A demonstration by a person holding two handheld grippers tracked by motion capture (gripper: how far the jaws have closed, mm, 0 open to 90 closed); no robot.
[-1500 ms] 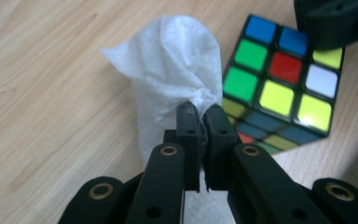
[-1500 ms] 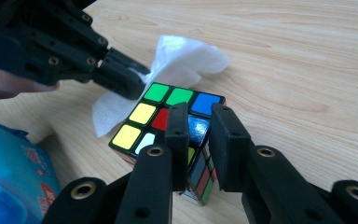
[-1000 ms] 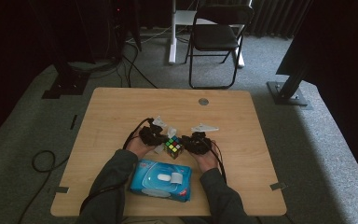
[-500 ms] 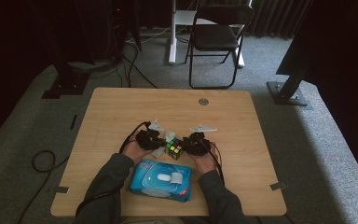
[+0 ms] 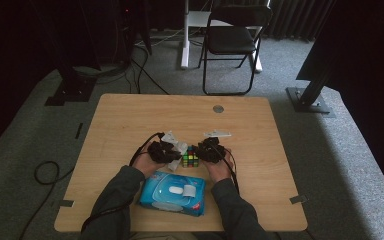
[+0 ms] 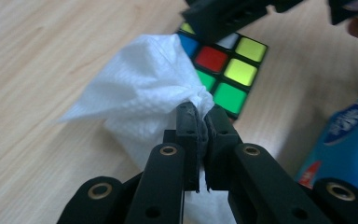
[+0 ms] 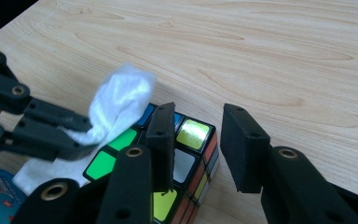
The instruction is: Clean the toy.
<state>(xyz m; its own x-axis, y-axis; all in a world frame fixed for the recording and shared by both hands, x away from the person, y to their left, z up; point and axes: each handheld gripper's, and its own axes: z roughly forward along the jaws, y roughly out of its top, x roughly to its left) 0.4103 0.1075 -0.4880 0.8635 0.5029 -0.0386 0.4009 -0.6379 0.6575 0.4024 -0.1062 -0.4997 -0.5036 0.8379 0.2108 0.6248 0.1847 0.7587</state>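
A colour cube point(image 5: 190, 157) lies on the wooden table point(image 5: 130, 115) between my two hands. My left gripper point(image 5: 172, 152) point(image 6: 202, 112) is shut on a bunched white wipe point(image 6: 140, 93) that rests against the cube's point(image 6: 223, 65) top face. My right gripper point(image 5: 205, 150) point(image 7: 198, 116) has just been opening its jaws. One jaw hangs over the cube's point(image 7: 191, 135) top, the other stands just off its side, and the pads press on nothing. The right gripper view has the wipe point(image 7: 119, 100) and the left gripper point(image 7: 70, 128) at its left.
A blue wipe pack point(image 5: 172, 192) point(image 6: 349, 135) lies near the table's front edge between the person's forearms. A round grommet point(image 5: 218, 108) sits at the table's far side. A black folding chair point(image 5: 232, 40) stands beyond the table, with cables on the floor at the left.
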